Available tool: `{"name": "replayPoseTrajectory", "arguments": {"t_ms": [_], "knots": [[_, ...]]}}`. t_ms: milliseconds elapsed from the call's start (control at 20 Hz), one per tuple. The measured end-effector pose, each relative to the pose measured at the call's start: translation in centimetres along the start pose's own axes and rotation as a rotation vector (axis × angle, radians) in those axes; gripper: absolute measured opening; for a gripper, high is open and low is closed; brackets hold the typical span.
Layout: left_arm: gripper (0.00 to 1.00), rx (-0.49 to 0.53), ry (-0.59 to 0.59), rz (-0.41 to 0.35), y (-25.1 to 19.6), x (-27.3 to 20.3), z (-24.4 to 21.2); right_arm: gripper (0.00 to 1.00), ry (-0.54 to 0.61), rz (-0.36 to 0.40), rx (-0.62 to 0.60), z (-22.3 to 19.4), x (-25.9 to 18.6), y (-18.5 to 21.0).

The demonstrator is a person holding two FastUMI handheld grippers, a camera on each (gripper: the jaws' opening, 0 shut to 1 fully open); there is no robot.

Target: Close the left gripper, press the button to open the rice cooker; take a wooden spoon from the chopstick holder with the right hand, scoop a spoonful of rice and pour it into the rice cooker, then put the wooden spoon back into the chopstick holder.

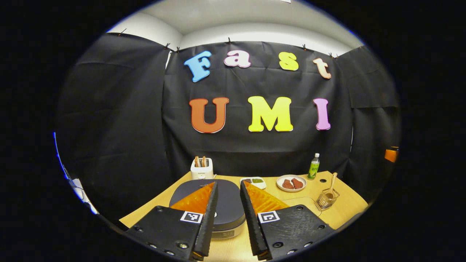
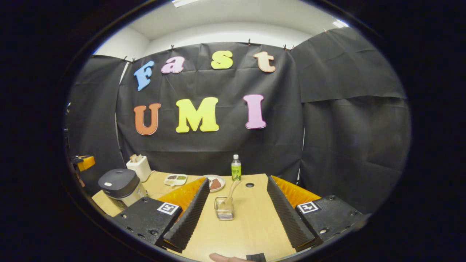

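I note the left gripper [image 1: 228, 189] narrowly parted above the closed rice cooker [image 1: 227, 207]; right gripper [image 2: 238, 185] spread wide before the chopstick holder [image 2: 224, 213], wooden spoon [image 2: 231, 193] inside.

The left gripper view looks from low over the desk [image 1: 349, 207], close above the closed rice cooker [image 1: 222, 203], facing the back wall. The right gripper view sits further right and a little back, facing the same wall, with the chopstick holder [image 2: 224, 213] just ahead. Both views share the bottle [image 2: 236, 168] and plate [image 2: 215, 183].
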State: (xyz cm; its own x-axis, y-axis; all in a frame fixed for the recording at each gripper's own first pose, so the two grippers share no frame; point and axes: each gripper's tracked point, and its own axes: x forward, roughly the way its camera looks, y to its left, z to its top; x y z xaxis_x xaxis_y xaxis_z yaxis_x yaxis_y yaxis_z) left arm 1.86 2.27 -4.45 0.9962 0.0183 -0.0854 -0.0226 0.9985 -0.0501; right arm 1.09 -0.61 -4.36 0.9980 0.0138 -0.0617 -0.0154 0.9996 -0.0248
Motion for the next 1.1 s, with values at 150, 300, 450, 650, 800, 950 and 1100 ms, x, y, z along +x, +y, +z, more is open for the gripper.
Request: {"name": "replayPoseTrajectory", "arguments": {"t_ms": [150,300,450,650,800,950,1100], "knots": [[0.03,-0.01,0.06,-0.001,0.5,1.2,-1.6,0.94,0.017,0.003,-0.008,-0.9,0.5,0.2],[0.0,-0.029,0.18,0.003,1.1,2.4,-4.9,1.0,0.04,0.0,-0.015,-2.0,1.1,0.1],[0.0,-0.051,0.296,0.028,2.7,4.1,-8.3,1.0,0.051,-0.007,-0.013,-2.6,1.6,-0.1],[0.0,-0.054,0.398,0.058,3.9,6.0,-12.1,1.0,0.069,-0.018,-0.017,-3.6,2.2,-0.8],[0.0,-0.025,0.403,0.064,4.3,6.0,-12.6,1.0,0.08,-0.026,-0.028,-4.4,2.5,-1.0],[0.0,-0.04,0.453,0.081,4.5,6.1,-13.3,0.94,0.085,-0.027,-0.046,-4.6,2.5,-1.0],[0.0,-0.056,0.478,0.097,4.3,5.8,-13.5,0.94,0.081,-0.017,-0.041,-4.7,2.3,-0.7]]}}
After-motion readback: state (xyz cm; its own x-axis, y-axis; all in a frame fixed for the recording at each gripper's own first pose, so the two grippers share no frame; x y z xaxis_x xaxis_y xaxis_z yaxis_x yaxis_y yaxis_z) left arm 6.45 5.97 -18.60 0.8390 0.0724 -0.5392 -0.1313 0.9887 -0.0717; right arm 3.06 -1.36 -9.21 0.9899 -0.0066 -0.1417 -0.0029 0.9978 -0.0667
